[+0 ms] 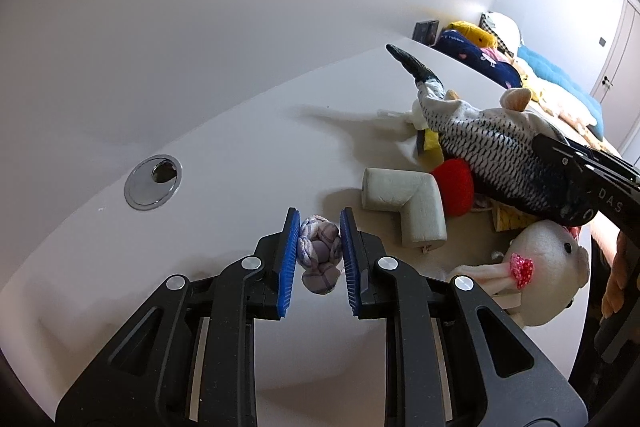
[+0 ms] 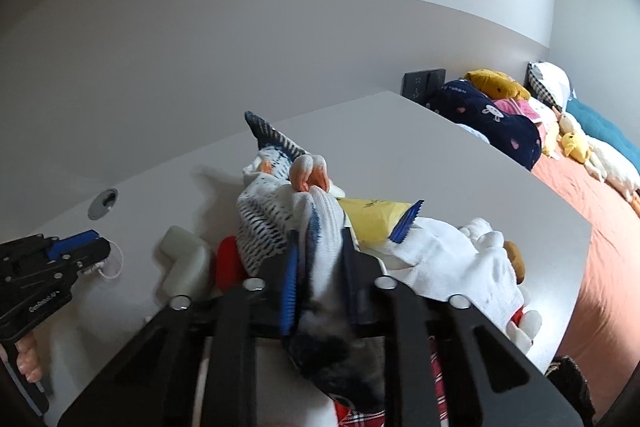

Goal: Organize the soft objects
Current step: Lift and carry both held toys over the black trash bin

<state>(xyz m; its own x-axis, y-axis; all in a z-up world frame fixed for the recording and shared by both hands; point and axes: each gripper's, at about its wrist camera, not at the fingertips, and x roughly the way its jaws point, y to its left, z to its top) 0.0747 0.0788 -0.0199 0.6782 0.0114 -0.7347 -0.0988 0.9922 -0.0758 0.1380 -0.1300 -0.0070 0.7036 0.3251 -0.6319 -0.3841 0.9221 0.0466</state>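
My left gripper (image 1: 320,223) is shut on a small lilac checked fabric ball (image 1: 319,253), held just above the white table (image 1: 240,147). In the right wrist view the left gripper (image 2: 90,247) shows at the left edge, a white string loop hanging by it. My right gripper (image 2: 322,247) is shut on a grey-and-white striped fish plush (image 2: 262,223); its body is squeezed between the blue pads and its dark tail (image 1: 412,65) points up and away. In the left wrist view the right gripper's (image 1: 576,183) black fingers clamp the fish (image 1: 496,147) above a pile of toys.
The pile holds a grey L-shaped foam piece (image 1: 404,201), a red plush (image 1: 454,187), a white bunny with a pink bow (image 1: 548,267), a yellow item (image 2: 372,219) and a white plush (image 2: 452,259). A metal cable grommet (image 1: 153,181) sits left. A bed with cushions (image 2: 500,125) lies beyond.
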